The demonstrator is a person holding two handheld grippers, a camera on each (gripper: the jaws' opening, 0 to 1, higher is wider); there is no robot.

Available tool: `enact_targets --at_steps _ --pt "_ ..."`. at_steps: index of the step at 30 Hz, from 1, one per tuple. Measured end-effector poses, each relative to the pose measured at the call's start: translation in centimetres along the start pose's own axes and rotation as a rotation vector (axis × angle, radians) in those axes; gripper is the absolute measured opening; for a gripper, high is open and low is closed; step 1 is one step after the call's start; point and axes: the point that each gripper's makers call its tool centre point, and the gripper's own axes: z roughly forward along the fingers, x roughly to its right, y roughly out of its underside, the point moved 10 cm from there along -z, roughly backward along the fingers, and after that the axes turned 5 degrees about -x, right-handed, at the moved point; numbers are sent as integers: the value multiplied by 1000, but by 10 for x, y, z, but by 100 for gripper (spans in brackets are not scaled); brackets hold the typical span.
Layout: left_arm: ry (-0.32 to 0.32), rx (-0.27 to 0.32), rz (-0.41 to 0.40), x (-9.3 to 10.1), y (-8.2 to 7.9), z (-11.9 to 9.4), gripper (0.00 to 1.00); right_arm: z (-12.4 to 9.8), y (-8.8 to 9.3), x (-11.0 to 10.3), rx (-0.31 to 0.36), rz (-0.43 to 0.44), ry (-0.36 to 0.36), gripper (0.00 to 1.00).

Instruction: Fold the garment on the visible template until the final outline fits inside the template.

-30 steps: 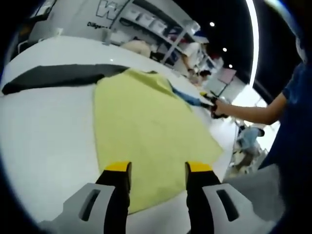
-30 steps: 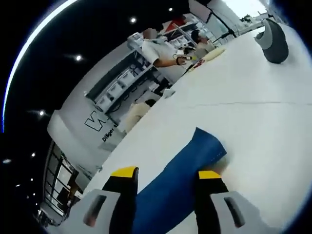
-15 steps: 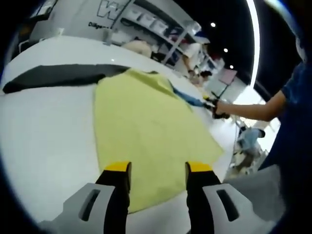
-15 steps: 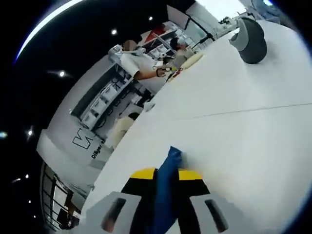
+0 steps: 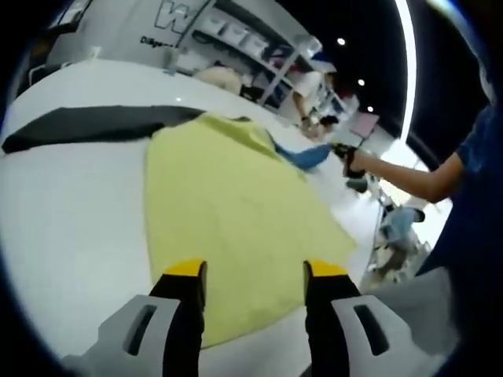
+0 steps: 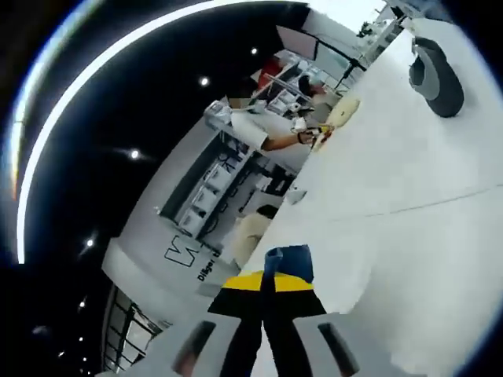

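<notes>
A yellow cloth (image 5: 236,204) lies flat on the white table (image 5: 71,212) in the left gripper view. A blue cloth (image 5: 302,157) sticks out from its far edge, and a black strip (image 5: 86,126) runs along the far left. My left gripper (image 5: 255,271) hovers open over the yellow cloth's near edge, holding nothing. My right gripper (image 5: 343,155) appears at the far right, raising the blue cloth's end off the table. In the right gripper view my right gripper (image 6: 267,283) is shut on the blue cloth (image 6: 287,259), which pokes up between the yellow-tipped jaws.
A grey rounded object (image 6: 436,75) sits far across the table (image 6: 409,196). A person (image 6: 259,129) works at the far end over a pale item (image 6: 343,110). Shelves (image 5: 251,39) line the back wall. The table's edge falls away past the yellow cloth's right corner (image 5: 357,243).
My right gripper went from open around the blue cloth to shut on it and has lifted its end off the table. The left gripper has hardly moved.
</notes>
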Motion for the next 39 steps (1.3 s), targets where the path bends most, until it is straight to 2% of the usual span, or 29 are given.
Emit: enact_targets --at_steps 2,4,7,11,14,17,18,22,24,25,27,28,30,31,32,36,37,39 --pt "9 17 -2 2 -2 0 45 3 -5 -1 3 -1 -8 0" --pt "16 42 -1 4 -6 -1 46 0 -14 -19 12 -13 -37 0" --pt "21 62 4 6 -11 -2 46 -4 -17 -27 31 2 -82 0" --pt "21 79 13 9 -14 -6 46 -9 -8 -33 15 27 -138 0" --pt "21 87 17 9 -15 -7 46 -13 3 -44 -42 -41 -178 0" --pt "20 87 19 9 -14 -9 46 -12 13 -54 -75 -42 -211 0" --pt "22 91 22 11 -14 -10 46 -14 24 -62 -118 -53 -254 0" --pt "25 97 27 12 -13 -11 46 -22 53 -83 -240 -113 -318 0" --pt "25 97 29 12 -13 -12 46 -36 82 -105 -337 -145 -398 0" --pt "25 96 31 12 -12 -13 46 -39 87 -108 -349 -150 -408 0" --pt "26 98 33 13 -12 -15 46 -55 118 -125 -451 -196 -478 0" --pt "26 99 33 12 -12 -16 46 -57 122 -128 -467 -201 -489 0" --pt "24 103 35 13 -12 -17 46 -73 154 -138 -569 -196 -542 0" --pt "23 104 35 13 -12 -18 46 -75 159 -138 -586 -196 -548 0" --pt "21 107 35 11 -11 -20 46 -85 178 -140 -644 -206 -569 0" --pt "12 114 39 12 -10 -25 46 -112 215 -139 -744 -235 -611 0" --pt "11 116 39 12 -10 -26 46 -114 218 -139 -751 -242 -616 0" --pt "10 119 36 11 -8 -28 46 -133 236 -135 -797 -263 -644 0"
